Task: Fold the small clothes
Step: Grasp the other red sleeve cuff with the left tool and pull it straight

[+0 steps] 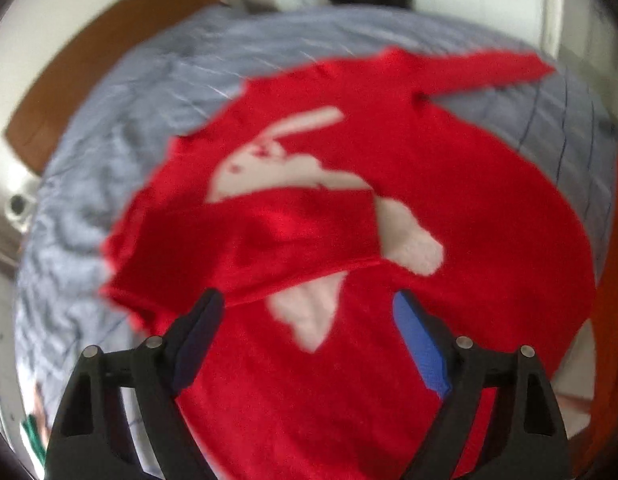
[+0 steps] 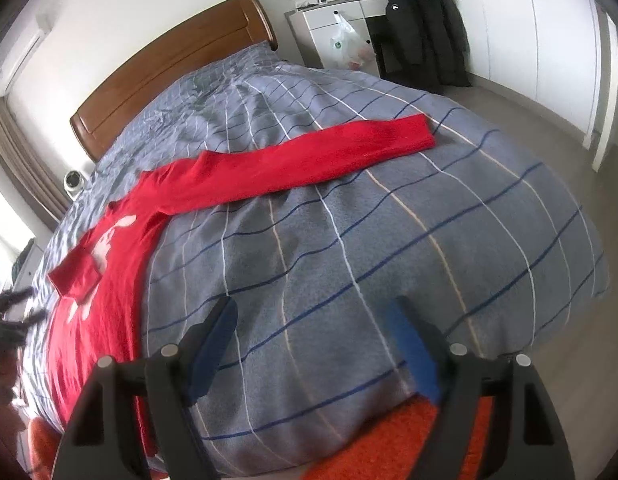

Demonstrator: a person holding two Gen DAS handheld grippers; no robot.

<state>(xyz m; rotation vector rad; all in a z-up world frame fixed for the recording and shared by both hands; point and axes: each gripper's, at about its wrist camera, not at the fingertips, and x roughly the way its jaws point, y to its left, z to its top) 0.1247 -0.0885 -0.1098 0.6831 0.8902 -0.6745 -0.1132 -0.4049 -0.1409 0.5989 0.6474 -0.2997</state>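
A red sweater (image 1: 449, 208) with a white pattern lies flat on the grey striped bed cover (image 1: 121, 92). Its left sleeve (image 1: 261, 236) is folded across the chest. Its right sleeve (image 2: 309, 160) stretches out straight over the cover (image 2: 389, 260). My left gripper (image 1: 309, 312) is open and empty, just above the sweater's lower body. My right gripper (image 2: 313, 320) is open and empty over bare cover, to the right of the sweater's body (image 2: 105, 304). The left wrist view is blurred.
A wooden headboard (image 2: 169, 64) stands at the far end of the bed. A white cabinet (image 2: 329, 28) with a plastic bag and dark jackets (image 2: 421, 28) stand beyond the bed. An orange rug (image 2: 389, 440) lies by the near edge. White wardrobes (image 2: 529, 20) line the right wall.
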